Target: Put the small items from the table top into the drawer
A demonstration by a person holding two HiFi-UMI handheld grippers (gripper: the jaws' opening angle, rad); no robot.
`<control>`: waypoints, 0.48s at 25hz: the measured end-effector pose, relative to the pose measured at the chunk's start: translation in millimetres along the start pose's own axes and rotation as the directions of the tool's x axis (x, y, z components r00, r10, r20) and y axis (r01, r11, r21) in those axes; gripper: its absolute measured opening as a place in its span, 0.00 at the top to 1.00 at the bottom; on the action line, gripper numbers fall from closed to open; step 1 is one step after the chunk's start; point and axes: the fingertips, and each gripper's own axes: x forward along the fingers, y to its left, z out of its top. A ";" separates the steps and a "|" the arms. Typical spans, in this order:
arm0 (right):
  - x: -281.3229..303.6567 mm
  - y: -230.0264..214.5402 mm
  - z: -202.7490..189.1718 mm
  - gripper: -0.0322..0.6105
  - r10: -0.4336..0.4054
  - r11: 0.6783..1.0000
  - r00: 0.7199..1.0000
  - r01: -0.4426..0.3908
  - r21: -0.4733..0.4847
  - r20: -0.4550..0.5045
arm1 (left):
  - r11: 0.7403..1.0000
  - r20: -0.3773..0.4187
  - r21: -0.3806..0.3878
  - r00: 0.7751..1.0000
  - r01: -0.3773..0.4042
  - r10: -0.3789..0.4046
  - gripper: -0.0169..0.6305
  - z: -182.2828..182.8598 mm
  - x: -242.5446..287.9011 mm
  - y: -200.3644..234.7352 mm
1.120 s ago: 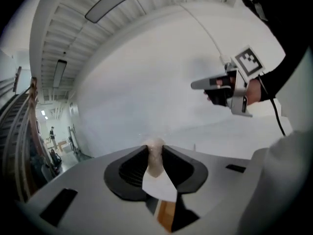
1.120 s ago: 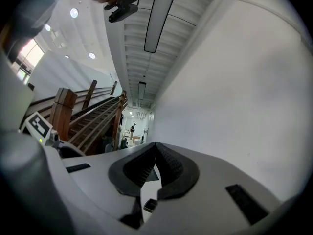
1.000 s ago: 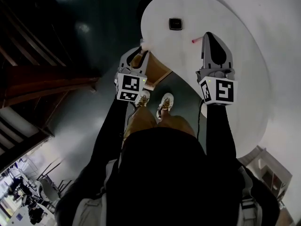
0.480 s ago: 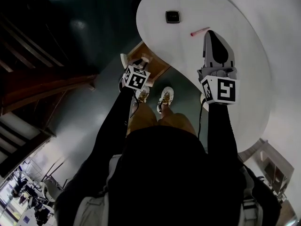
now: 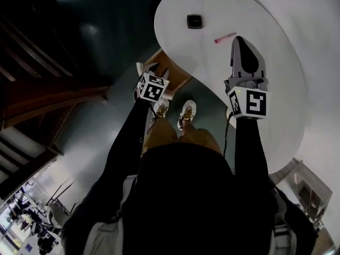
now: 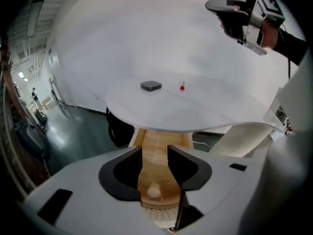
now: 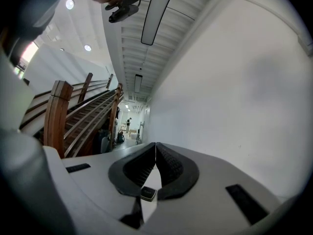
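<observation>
The left tongs are held tilted down over the open wooden drawer, which is pulled out from under the edge of the white surface. Their jaws are spread and have just been opening. A small pale round item is seen between them, but it is touched by neither pad and appears to rest on the drawer's floor directly below the tips. It is judged to be released, so this delivery is as good as done.

The right tongs are held level above the surface with the jaws pressed together tip to tip, and nothing is pinched in them.

Two items are left on the surface. A black square item lies ahead of the right tongs and off to their left, apart from the tip. A slender pink item lies just to the left of the right tongs' tip and below it. From the left tongs, both are seen ahead and higher, past the surface's edge.

The long axis of the pink item is laid almost across the line along which the right tongs point, so it could be taken across its narrow width with little turning of the wrist. The right hand is judged the nearer to both items; its jaws would first have to be parted and lowered.
</observation>
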 end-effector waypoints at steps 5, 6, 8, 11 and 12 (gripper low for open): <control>-3.2 -12.9 10.6 0.91 -0.027 1.000 0.999 0.027 -0.008 0.028 | 0.997 0.296 0.027 0.953 -0.072 0.060 0.71 101.4 -54.9 12.2; -3.8 -14.3 15.7 0.91 -0.031 0.999 0.999 0.032 -0.012 0.039 | 0.995 0.361 0.043 0.930 -0.093 0.071 0.70 126.0 -72.3 13.9; -4.3 -16.8 27.5 0.91 -0.038 0.999 0.997 0.039 -0.017 0.063 | 0.988 0.481 0.071 0.872 -0.138 0.088 0.71 173.4 -110.5 16.7; -4.4 -21.1 43.7 0.91 -0.047 0.999 0.994 0.050 -0.022 0.101 | 0.974 0.634 0.100 0.768 -0.201 0.093 0.70 236.2 -170.9 13.8; -4.9 -22.5 48.3 0.91 -0.050 0.998 0.992 0.053 -0.024 0.112 | 0.969 0.681 0.107 0.727 -0.221 0.091 0.71 254.2 -192.2 10.1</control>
